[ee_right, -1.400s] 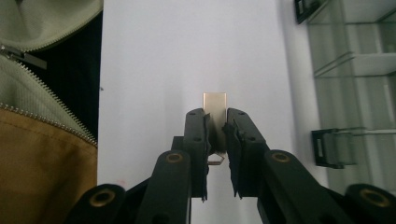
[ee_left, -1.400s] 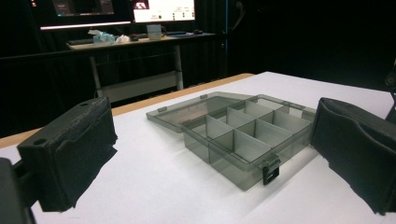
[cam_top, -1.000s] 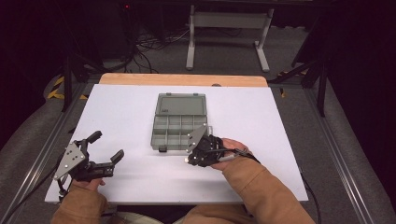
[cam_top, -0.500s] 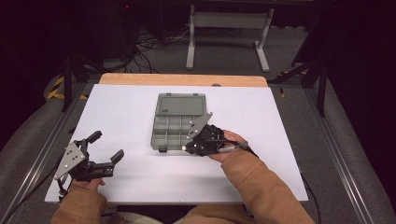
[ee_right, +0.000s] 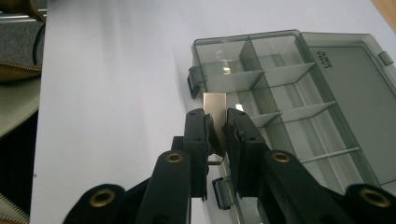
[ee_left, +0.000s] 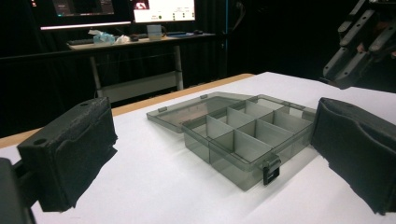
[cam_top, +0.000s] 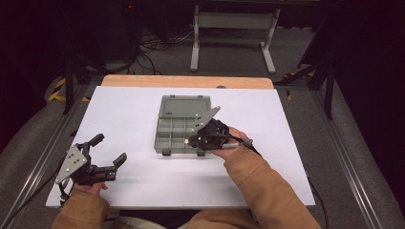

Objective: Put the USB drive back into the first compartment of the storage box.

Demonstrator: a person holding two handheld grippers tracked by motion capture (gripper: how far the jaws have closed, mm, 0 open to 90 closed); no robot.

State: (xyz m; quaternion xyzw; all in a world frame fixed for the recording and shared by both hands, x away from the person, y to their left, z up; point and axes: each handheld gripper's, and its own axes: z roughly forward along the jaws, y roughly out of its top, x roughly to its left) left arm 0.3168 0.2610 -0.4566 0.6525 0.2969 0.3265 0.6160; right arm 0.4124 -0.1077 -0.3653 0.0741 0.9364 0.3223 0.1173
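While the left gripper [cam_top: 106, 153] idles wide, the right gripper [ee_right: 215, 122] clamps a small flat metal plate [ee_right: 214, 103] for the frame-centre translucent grey compartment box [cam_top: 177, 125].

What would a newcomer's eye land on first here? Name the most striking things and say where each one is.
First, the clear grey compartment box lying open in the middle of the white table, its lid folded flat toward the far edge. Next, the right gripper over the box's near right corner, shut on a small flat metal plate. Last, the left gripper at the table's near left, jaws wide open and nothing between them.
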